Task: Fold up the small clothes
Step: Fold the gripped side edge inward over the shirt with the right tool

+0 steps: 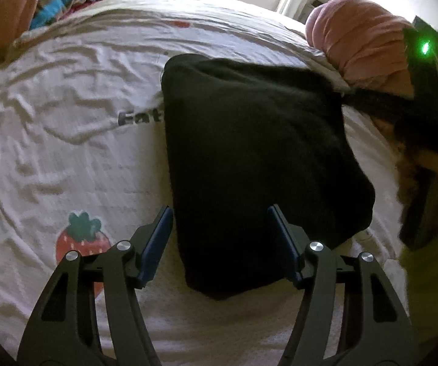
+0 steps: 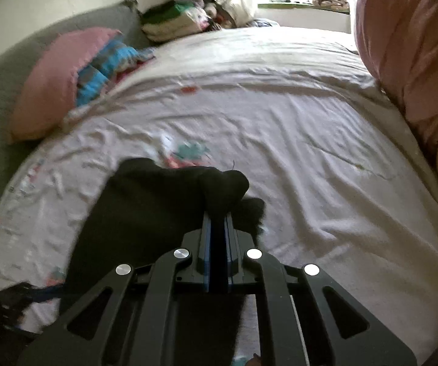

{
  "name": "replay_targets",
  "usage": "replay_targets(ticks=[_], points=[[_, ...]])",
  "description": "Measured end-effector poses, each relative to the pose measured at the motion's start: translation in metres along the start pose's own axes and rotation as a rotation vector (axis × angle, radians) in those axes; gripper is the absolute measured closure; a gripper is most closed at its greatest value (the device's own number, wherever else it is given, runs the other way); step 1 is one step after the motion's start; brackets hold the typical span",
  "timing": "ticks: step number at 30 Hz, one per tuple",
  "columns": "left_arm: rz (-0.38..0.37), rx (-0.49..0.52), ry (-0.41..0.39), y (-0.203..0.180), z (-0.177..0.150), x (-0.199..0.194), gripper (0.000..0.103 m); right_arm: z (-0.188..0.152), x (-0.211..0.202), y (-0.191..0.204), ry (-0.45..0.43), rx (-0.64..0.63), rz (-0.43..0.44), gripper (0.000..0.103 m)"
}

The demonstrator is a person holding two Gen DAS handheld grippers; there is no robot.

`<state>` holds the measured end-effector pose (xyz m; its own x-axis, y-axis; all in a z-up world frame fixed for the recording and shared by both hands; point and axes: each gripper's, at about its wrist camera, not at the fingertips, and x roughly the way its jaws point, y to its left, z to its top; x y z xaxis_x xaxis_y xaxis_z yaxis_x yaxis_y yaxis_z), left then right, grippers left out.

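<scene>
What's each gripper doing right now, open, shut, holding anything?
Left gripper: open, empty, jaws straddling the near end of the black garment.
Right gripper: shut on a pinched fold of the black garment.

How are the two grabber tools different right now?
The left gripper has its jaws wide apart and grips nothing, the black garment lying between them; the right gripper is clamped shut on a bunched edge of that garment. Both share black arms and blue-padded fingers.
</scene>
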<state>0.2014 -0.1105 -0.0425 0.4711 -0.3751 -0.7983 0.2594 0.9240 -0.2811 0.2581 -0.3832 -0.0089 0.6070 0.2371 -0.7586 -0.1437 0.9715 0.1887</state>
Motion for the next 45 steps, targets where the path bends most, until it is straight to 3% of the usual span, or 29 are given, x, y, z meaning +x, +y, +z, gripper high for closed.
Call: replay_targets(ticks=[8, 11, 18, 25, 30, 33, 36, 39, 45], points=[[-0.009, 0.011, 0.012, -0.003, 0.000, 0.004, 0.044, -0.021, 0.033, -0.012, 0.041, 0.027, -0.050, 0.095], [-0.007, 0.007, 0.014, -0.002, -0.001, 0.004, 0.044, -0.022, 0.023, -0.016, 0.027, 0.066, -0.042, 0.073], [-0.011, 0.000, -0.001, -0.001, -0.004, 0.000, 0.044, -0.034, -0.039, -0.019, -0.053, 0.142, 0.152, 0.072], [-0.029, -0.011, -0.087, -0.005, -0.005, -0.025, 0.046, -0.064, -0.048, -0.022, 0.047, 0.241, 0.339, 0.072], [-0.014, 0.033, -0.093, -0.016, -0.003, -0.026, 0.048, -0.071, -0.038, -0.018, 0.096, 0.290, 0.364, 0.072], [0.016, 0.066, -0.033, -0.020, -0.006, -0.010, 0.048, -0.072, -0.030, -0.020, 0.106, 0.313, 0.343, 0.065], [0.020, 0.077, -0.042, -0.020, -0.009, -0.009, 0.048, -0.073, -0.021, -0.020, 0.119, 0.330, 0.382, 0.065], [0.011, 0.068, -0.037, -0.018, -0.009, -0.010, 0.048, -0.071, -0.021, -0.019, 0.118, 0.310, 0.407, 0.092], [0.002, 0.072, -0.038, -0.020, -0.010, -0.012, 0.048, -0.071, -0.054, -0.015, -0.001, 0.205, 0.301, 0.095]])
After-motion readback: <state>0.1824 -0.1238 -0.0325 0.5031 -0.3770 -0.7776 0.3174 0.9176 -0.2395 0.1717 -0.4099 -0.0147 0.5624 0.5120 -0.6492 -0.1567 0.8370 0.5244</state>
